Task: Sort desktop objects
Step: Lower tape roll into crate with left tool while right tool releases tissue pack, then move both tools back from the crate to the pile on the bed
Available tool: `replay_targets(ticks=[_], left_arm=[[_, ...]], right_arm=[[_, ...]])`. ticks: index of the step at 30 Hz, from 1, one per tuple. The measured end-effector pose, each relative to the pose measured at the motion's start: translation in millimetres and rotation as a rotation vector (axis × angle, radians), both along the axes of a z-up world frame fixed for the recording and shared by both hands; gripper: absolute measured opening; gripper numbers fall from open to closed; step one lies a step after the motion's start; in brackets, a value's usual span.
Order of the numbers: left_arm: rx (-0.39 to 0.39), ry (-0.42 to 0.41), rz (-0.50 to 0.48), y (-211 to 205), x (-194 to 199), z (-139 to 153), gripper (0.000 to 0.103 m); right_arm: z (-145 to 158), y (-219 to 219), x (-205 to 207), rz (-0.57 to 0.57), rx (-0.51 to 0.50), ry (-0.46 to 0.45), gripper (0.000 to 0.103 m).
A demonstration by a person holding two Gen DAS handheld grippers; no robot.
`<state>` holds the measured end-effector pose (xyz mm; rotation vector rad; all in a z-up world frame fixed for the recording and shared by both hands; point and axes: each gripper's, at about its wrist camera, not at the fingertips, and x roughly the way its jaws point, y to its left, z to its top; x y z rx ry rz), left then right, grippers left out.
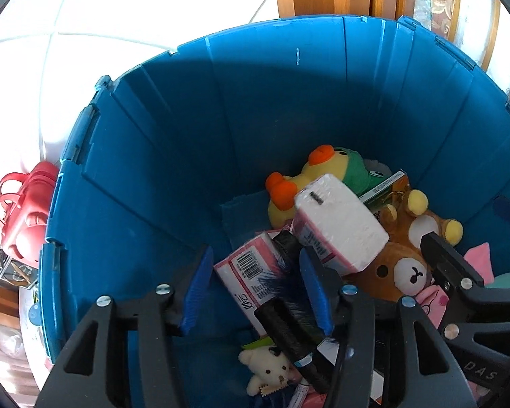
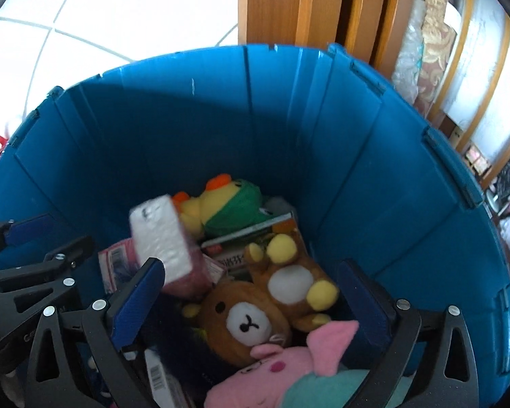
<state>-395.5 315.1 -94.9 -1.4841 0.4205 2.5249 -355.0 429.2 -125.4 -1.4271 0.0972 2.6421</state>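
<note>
The white plastic-wrapped tissue pack with a pink band [image 1: 340, 227] lies tilted inside the deep blue plastic bin [image 1: 255, 108], propped on a pink-and-white barcoded carton [image 1: 251, 272] and against a brown plush bear [image 1: 404, 265]. It sits just ahead of the left hand-held gripper [image 1: 258, 292], whose blue-padded jaws stand apart and released, pressing on nothing; a black feathery stick [image 1: 289, 323] lies in the bin below, crossing between them. In the right wrist view the pack [image 2: 163, 238] is blurred, just beyond the near pad of the right hand-held gripper [image 2: 255, 306], which gapes wide and empty over the bear [image 2: 255, 312] and a pink plush pig [image 2: 289, 363]. Both grippers point steeply down into the bin. A yellow duck plush with a green hood [image 1: 323, 173] lies behind. The bin's floor is mostly hidden.
</note>
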Motion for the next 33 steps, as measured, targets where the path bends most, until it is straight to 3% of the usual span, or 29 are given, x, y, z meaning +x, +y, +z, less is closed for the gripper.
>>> replay_targets(ticks=[10, 16, 22, 25, 30, 33], left_arm=[[-0.015, 0.028, -0.001, 0, 8, 1, 0.052], [-0.041, 0.123, -0.014, 0, 38, 30, 0.052], [0.066, 0.139, 0.023, -39, 76, 69, 0.052], [0.088, 0.19, 0.051, -66, 102, 87, 0.053], [0.109, 0.315, 0.106, -113, 145, 115, 0.07], [0.135, 0.384, 0.145, -148, 168, 127, 0.071]], right_arm=[[-5, 4, 0, 0.001, -0.038, -0.094, 0.103], [22, 5, 10, -0.023, -0.056, -0.018, 0.103], [44, -2, 33, 0.042, -0.137, 0.037, 0.103], [59, -13, 50, 0.091, -0.145, 0.09, 0.103], [89, -38, 87, 0.158, -0.129, 0.188, 0.103], [108, -57, 111, 0.197, -0.143, 0.243, 0.103]])
